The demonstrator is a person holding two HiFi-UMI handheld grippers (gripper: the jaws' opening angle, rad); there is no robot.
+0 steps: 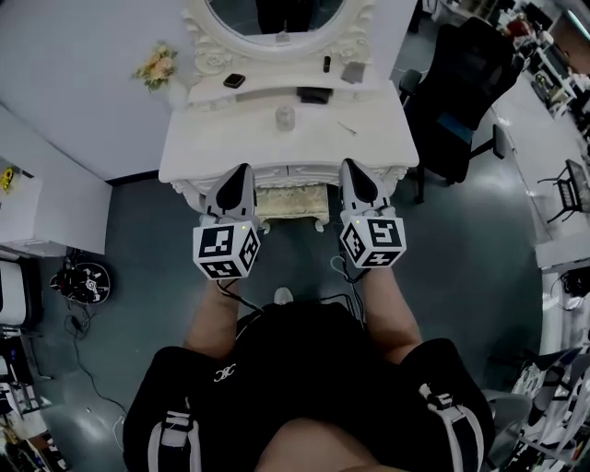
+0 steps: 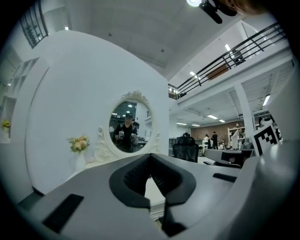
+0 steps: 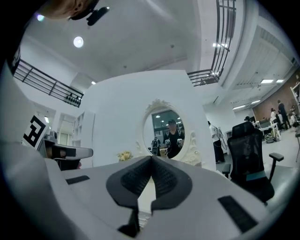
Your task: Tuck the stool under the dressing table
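The white dressing table (image 1: 230, 140) with its oval mirror (image 1: 277, 14) stands against the wall at the top of the head view. The stool (image 1: 291, 204), with a cream cushion and white carved legs, sits under the table's front edge, only its near part showing. My left gripper (image 1: 243, 172) and right gripper (image 1: 349, 168) hover side by side in front of the table, on either side of the stool, both shut with nothing held. In the left gripper view the closed left gripper (image 2: 150, 157) points level at the mirror (image 2: 131, 126). The right gripper (image 3: 151, 160) faces the mirror (image 3: 168, 136) too.
On the table top are a small jar (image 1: 285, 117), dark items (image 1: 314, 94) and a flower bunch (image 1: 157, 64). A black office chair (image 1: 461, 92) stands right of the table. Cables and gear (image 1: 85, 281) lie on the floor at the left, by a white cabinet (image 1: 28, 203).
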